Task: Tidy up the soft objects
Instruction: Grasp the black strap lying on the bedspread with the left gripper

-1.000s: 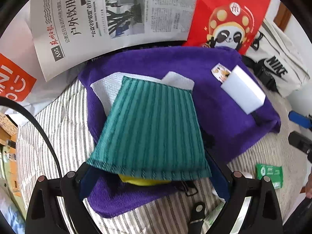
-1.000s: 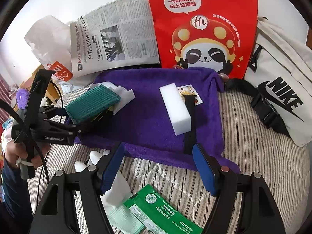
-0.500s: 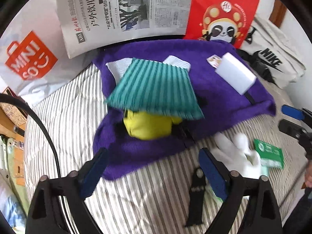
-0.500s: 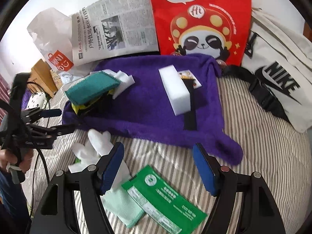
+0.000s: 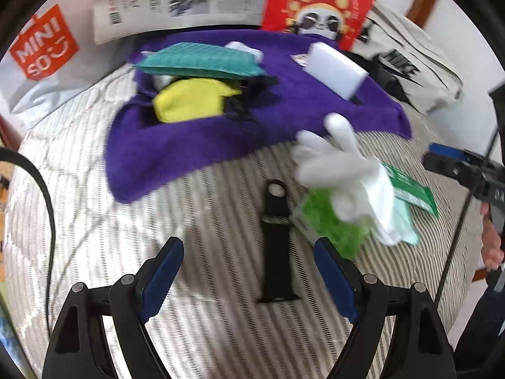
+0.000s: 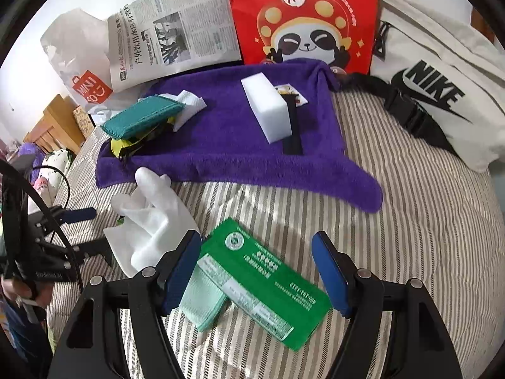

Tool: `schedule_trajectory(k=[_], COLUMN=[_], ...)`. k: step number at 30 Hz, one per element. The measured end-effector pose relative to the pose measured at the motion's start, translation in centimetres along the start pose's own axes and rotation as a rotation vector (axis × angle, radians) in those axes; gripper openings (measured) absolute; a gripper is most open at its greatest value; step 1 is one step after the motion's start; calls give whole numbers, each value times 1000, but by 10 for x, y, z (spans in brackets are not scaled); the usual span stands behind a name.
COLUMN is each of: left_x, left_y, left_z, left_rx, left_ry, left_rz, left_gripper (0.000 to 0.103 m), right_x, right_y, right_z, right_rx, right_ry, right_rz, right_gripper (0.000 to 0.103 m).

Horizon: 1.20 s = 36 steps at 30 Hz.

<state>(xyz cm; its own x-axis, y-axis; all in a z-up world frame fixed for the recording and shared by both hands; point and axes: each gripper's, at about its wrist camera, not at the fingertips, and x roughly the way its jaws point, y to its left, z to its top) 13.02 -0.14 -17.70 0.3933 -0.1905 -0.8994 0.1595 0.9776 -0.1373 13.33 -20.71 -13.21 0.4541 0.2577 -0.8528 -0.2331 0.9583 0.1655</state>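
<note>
Our left gripper is closing, empty, above the black strap on the striped bed — lined up to take it. Our right gripper stands open over the green packet; the purple towel, at the bed's far edge, gathers the sorted pieces.

Newspaper, red panda bag, white Nike bag behind

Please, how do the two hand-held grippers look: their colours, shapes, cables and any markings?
Each hand-held gripper is a black frame with round silver bolts and two flat dark blue pads: the left hand-held gripper and the right hand-held gripper look the same. A black cable curves beside the left one. Its body carries small white lettering, too blurred to read.
</note>
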Motion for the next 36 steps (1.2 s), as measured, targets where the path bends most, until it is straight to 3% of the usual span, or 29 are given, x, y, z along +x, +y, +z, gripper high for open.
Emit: schedule_trajectory(k=[2,6,8,14,15,17,18,21,24,27,32,36], left_x=[3,17,16,18,17,17,16,13,13,14,14,14], left_y=[-8,-22,-27,-26,-26,-27,-28,-30,-35,-41,-35,-39], left_z=[-5,-11,-14,-19,-20,-22,-23,-20,-20,-22,-19,-18], left_rx=[27,109,151,114,113,112,111,116,136,165,148,152], left_ry=[-12,-10,-48,-129,-144,-160,-169,-174,-159,-163,-138,-111], left_rz=[-12,86,103,94,98,97,97,86,67,97,62,80], left_gripper=[83,85,85,85,81,58,41,22,22,22,21,21], right_x=[0,-3,-3,7,8,11,12,15,17,17,12,5], right_y=[1,3,3,-3,-4,-8,-9,-14,-16,-18,-20,-14], right_z=[-2,-3,-4,-7,-8,-10,-11,-12,-13,-15,-19,-24], right_rx=[4,2,4,26,30,39,42,55,63,63,53,0], right_ry=[2,-1,-1,22,26,34,38,45,46,48,43,37], right_rz=[2,1,3,1,0,-3,-6,-11,-12,-7,22,48], right_gripper=[72,72,72,72,72,72,72,72,72,72,72,72])
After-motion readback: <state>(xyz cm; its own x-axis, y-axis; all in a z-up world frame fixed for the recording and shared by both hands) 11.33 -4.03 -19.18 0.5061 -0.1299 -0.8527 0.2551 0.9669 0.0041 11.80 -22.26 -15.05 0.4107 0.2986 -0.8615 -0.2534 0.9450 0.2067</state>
